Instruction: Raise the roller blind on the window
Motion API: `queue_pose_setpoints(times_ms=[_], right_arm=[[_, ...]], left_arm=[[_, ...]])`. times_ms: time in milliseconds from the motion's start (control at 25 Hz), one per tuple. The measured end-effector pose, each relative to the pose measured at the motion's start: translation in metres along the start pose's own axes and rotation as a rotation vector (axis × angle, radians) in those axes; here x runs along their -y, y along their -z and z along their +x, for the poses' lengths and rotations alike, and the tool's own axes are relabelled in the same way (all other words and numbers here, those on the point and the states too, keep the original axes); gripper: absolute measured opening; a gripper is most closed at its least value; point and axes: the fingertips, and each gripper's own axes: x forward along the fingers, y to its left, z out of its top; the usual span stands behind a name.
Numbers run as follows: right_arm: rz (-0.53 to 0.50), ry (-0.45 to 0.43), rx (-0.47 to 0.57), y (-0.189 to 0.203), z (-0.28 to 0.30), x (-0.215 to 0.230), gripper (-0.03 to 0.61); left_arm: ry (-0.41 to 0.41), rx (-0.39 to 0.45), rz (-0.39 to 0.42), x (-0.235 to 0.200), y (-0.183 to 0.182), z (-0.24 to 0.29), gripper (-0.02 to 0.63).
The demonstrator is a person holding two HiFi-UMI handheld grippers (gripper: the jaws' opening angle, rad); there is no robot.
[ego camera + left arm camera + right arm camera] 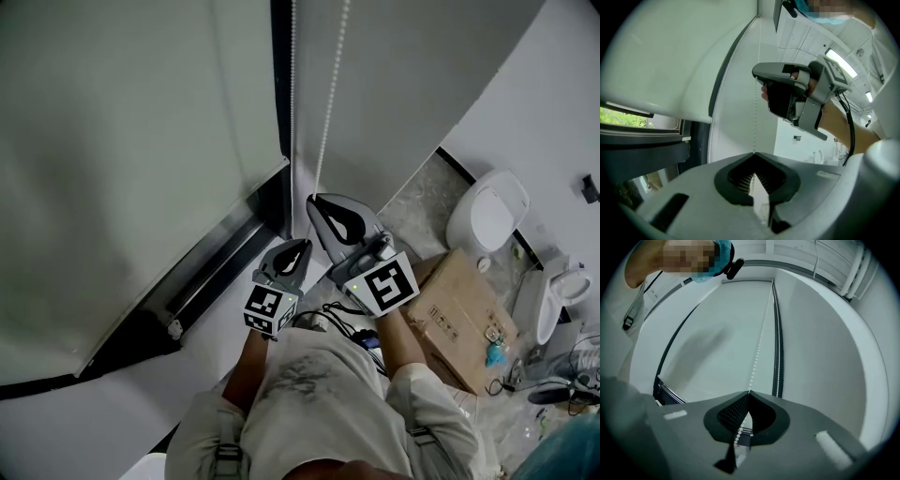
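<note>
The pale roller blind (122, 141) hangs over the window, its bottom bar (178, 292) low above the dark frame. Its white bead chain (326, 122) drops beside the blind's right edge. My right gripper (312, 201) is shut on the front strand, and beads run between its jaws (749, 393). Just below it, my left gripper (306, 244) is shut on the same strand (754, 117), which enters its tips (754, 154). The right gripper (797, 93) shows above it in the left gripper view. The back strand (778, 366) hangs free along the dark frame.
A cardboard box (464, 309) lies on the floor at the right, with a white toilet (487, 217) behind it and cables and small items (553, 384) beyond. A strip of window (628, 119) with greenery shows under the blind.
</note>
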Motion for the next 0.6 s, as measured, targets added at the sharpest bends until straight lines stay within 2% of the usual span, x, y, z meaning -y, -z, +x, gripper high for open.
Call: queue_pose_setpoints(times_ms=[320,600], right_arm=[[0.034,0.013,-0.034,0.030,-0.008,-0.003,0.009],[0.069,0.021,-0.059,0.057,-0.013,-0.009,0.010]], left_arm=[[0.016,0.010,-0.026,0.004,0.030,-0.002,0.006],[0.017,-0.046,-0.019,0.002,0.057,0.000,0.006]])
